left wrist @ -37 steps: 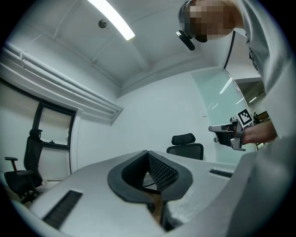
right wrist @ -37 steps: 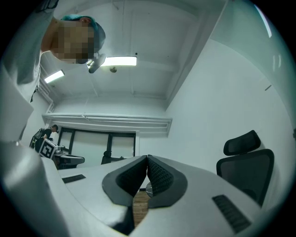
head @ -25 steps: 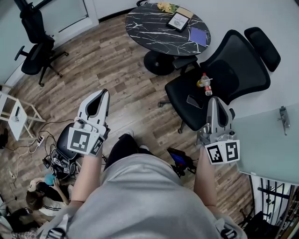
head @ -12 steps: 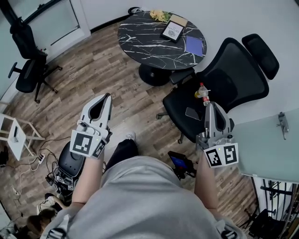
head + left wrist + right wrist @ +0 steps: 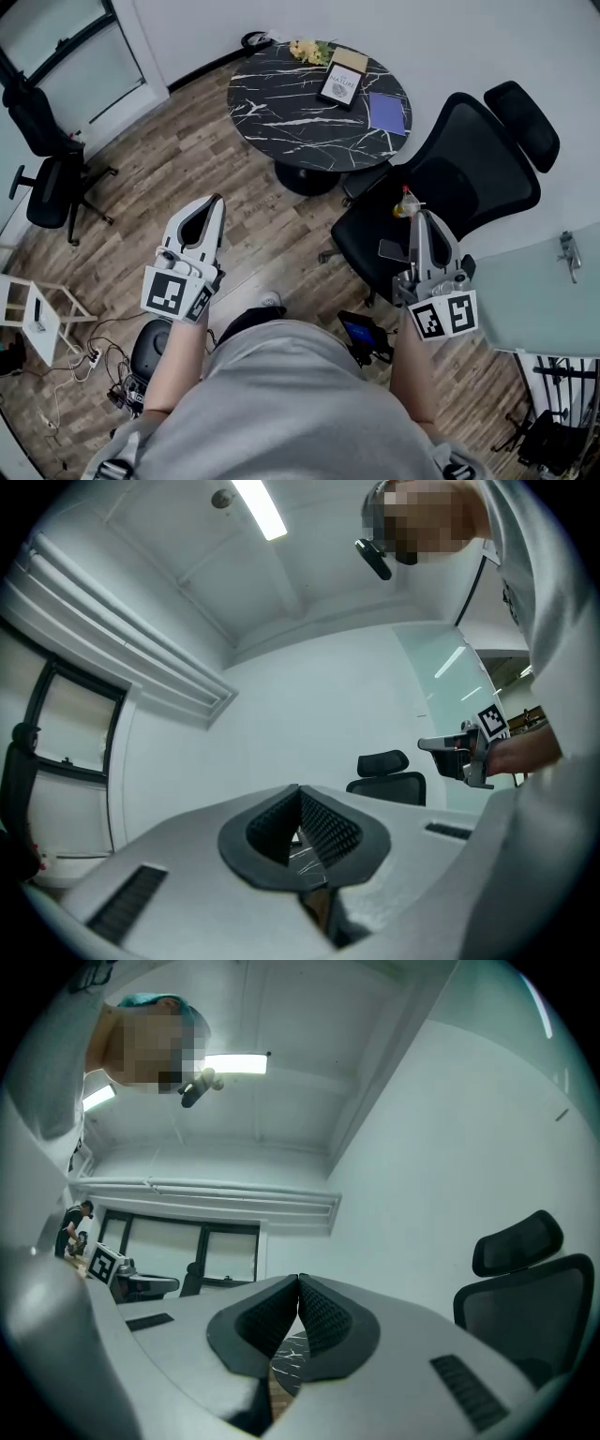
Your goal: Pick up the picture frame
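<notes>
The picture frame (image 5: 339, 84), black-edged with a white print, lies on the far side of the round black marble table (image 5: 300, 122), well ahead of both grippers. My left gripper (image 5: 214, 202) is held over the wooden floor, short of the table, with its jaws shut and empty. My right gripper (image 5: 419, 218) hovers over the seat of a black office chair (image 5: 459, 169), also shut on nothing. In the left gripper view the left gripper (image 5: 300, 794) has its pads meeting at the tips. The right gripper (image 5: 299, 1283) looks the same in its own view, with a sliver of marble below it.
A blue notebook (image 5: 386, 112), yellow flowers (image 5: 307, 49) and a tan pad (image 5: 349, 59) share the table. A bottle (image 5: 406, 202) and a phone (image 5: 393, 250) lie on the chair seat. More chairs (image 5: 42, 173), a white stool (image 5: 33, 314) and cables (image 5: 131, 370) are left; glass partition (image 5: 548, 281) right.
The person has walked toward the table, which now sits lower and nearer in the head view. Both grippers moved forward with them, still shut and empty.
</notes>
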A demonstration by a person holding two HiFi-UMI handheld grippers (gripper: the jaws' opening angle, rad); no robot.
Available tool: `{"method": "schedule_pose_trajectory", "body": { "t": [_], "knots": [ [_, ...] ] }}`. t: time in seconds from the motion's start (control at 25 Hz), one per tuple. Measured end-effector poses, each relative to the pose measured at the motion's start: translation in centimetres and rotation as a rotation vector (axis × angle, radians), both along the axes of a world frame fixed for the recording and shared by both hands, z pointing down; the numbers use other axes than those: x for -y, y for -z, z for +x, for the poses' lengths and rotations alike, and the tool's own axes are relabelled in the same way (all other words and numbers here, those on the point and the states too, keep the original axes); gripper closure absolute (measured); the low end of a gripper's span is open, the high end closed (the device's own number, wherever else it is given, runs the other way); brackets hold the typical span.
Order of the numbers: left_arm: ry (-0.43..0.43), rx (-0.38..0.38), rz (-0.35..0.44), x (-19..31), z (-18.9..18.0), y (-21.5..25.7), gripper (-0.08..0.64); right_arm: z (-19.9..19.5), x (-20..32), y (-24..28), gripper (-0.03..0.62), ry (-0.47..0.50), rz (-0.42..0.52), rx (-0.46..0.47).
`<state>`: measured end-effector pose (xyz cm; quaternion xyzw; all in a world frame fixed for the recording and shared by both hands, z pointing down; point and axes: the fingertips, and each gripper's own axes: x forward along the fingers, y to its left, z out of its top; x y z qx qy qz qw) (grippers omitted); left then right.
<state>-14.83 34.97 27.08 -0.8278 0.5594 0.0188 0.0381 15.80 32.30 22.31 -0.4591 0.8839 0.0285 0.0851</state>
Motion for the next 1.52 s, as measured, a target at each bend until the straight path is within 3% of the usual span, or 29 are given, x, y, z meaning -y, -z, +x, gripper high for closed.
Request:
{"method": "schedule_pose_trajectory", "body": {
  "t": [0.48, 0.88, 1.52],
  "knots": [
    [-0.064, -0.023, -0.022, 6.8, -3.9, -1.3, 0.554, -3.6, 4.6, -0.4, 0.566, -0.069, -0.012, -0.013],
    [-0.089, -0.026, -0.045, 9.3, -4.5, -2.5, 0.554, -4.1, 6.5, -1.6, 0.566, -0.096, -0.041, -0.003],
    [-0.062, -0.023, -0.082, 14.0, -5.3, -3.6, 0.554, -4.8, 13.1, -3.2, 0.566, -0.066, -0.085, 0.005]
  ]
}}
